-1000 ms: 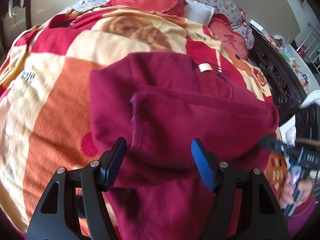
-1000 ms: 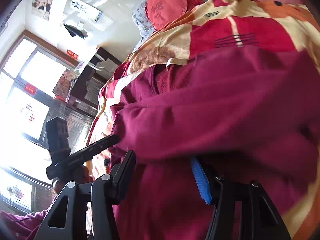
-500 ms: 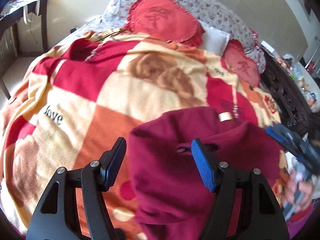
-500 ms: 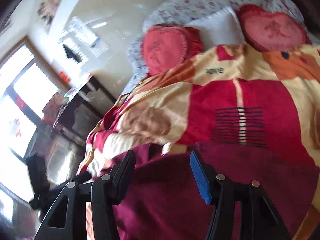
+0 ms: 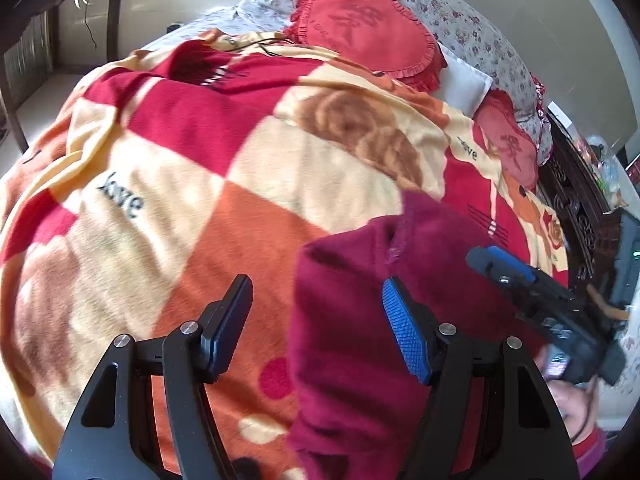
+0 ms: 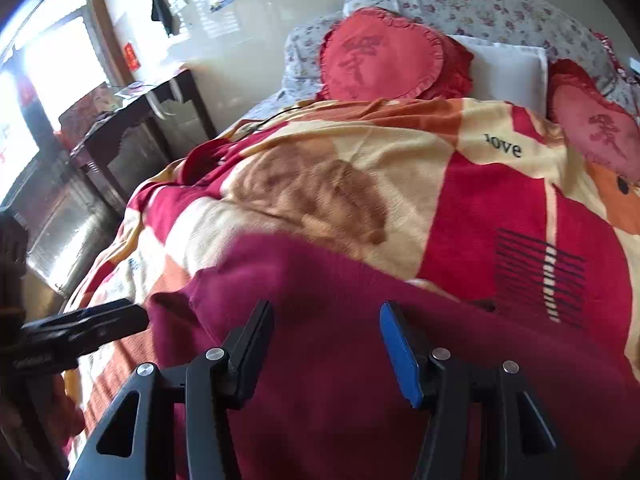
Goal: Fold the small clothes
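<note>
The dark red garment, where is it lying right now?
The dark red garment lies on the checked blanket at the near end of the bed. In the left wrist view it sits right of centre; in the right wrist view it fills the foreground.

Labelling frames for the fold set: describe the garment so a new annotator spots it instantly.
Start from the bed covered by a fleece blanket in red, orange and cream checks printed with "love". On its near end, in front of both open hand-held grippers, lies a plain dark maroon fleece garment. It is the only unpatterned, single-colour fabric there; the red heart-shaped frilled cushions sit far off by the pillows.
</note>
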`<control>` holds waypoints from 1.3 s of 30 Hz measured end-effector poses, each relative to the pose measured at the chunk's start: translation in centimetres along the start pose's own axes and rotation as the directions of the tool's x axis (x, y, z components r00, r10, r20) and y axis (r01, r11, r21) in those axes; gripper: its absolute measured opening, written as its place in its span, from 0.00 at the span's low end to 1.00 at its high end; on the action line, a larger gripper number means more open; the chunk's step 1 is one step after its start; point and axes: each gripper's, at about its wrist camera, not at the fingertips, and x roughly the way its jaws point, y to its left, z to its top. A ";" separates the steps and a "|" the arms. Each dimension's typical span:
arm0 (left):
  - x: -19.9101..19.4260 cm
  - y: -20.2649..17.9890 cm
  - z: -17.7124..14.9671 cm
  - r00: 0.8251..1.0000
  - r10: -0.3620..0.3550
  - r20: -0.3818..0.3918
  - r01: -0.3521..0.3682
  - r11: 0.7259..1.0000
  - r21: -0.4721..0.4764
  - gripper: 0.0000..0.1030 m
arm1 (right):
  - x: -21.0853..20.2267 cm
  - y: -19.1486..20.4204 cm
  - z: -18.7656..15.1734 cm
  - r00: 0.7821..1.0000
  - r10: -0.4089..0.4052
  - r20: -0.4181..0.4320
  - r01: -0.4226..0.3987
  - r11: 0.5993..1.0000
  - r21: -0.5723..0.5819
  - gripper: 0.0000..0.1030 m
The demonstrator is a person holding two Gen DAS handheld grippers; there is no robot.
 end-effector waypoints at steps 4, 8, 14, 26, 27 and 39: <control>-0.1 1.5 -0.9 1.000 0.023 0.003 -0.023 1.000 -0.006 0.66 | -1.9 2.5 -1.3 0.998 0.057 0.005 -0.056 0.992 -0.117 0.53; 0.4 2.4 -1.7 1.000 -0.004 -0.030 0.002 0.999 -0.051 0.66 | -0.4 5.6 -4.0 0.994 -0.111 -0.009 0.102 0.935 -0.340 0.53; 0.0 2.5 -3.0 0.999 0.000 -0.040 -0.002 0.999 -0.036 0.66 | 1.6 5.0 -5.0 0.980 -0.200 0.002 0.186 0.911 -0.368 0.51; -1.7 2.3 -4.1 0.999 -0.010 -0.032 0.008 0.999 -0.044 0.66 | 0.2 3.2 -4.6 0.989 -0.149 0.003 0.144 0.953 -0.267 0.10; -2.1 2.4 -4.0 1.000 -0.009 -0.025 0.008 0.999 -0.047 0.66 | -1.2 2.1 -4.1 0.998 -0.065 0.010 0.066 0.983 -0.169 0.10; -4.0 0.5 -4.2 0.999 -0.054 0.009 0.054 0.996 -0.067 0.66 | -2.4 8.7 -10.3 0.995 0.061 -0.081 -0.074 0.984 -0.160 0.11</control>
